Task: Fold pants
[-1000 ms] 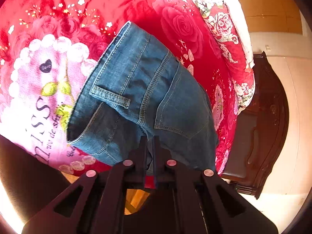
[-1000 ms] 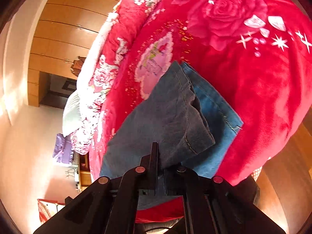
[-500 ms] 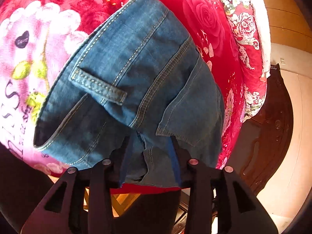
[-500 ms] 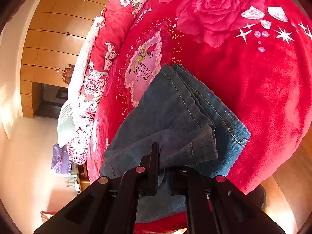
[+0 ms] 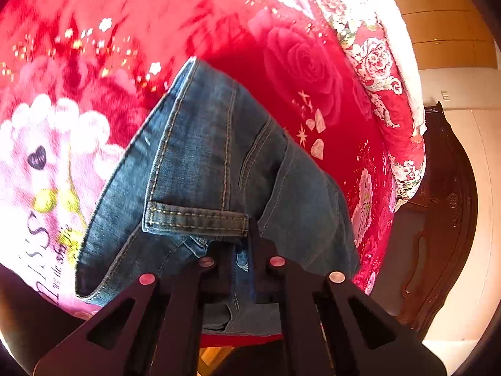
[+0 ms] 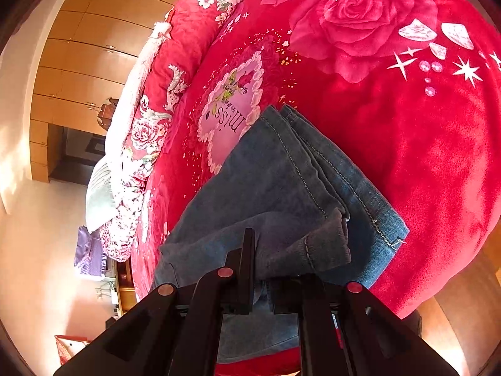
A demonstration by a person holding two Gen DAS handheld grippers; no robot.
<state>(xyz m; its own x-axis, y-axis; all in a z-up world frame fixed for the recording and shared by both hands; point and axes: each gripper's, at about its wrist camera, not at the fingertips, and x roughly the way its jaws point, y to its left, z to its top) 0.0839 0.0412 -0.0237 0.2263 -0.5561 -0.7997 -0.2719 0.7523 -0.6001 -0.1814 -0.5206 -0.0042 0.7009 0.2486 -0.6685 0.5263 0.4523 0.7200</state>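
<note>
Blue jeans [image 5: 219, 163] lie folded on a red rose-print blanket [image 5: 281, 31]. In the left wrist view my left gripper [image 5: 242, 250] is shut on the waist end, pinching the denim just below a belt loop [image 5: 194, 219]; the cloth there bunches up into a ridge. In the right wrist view the leg ends of the jeans [image 6: 275, 181] lie stacked with their hems at the right. My right gripper [image 6: 266, 269] is shut on the top layer near the hem, and a fold of denim hides its right finger.
A rolled floral quilt [image 5: 385, 62] runs along the far side of the bed, also seen as the quilt [image 6: 150, 119]. Dark carved wooden furniture [image 5: 438, 219] stands beside the bed. A wooden wardrobe [image 6: 81, 62] lines the wall. The blanket's near edge drops off just below both grippers.
The left gripper stood open around the waist denim half a second ago and has now shut on it by the belt loop, bunching the cloth. The right gripper kept its hold.
</note>
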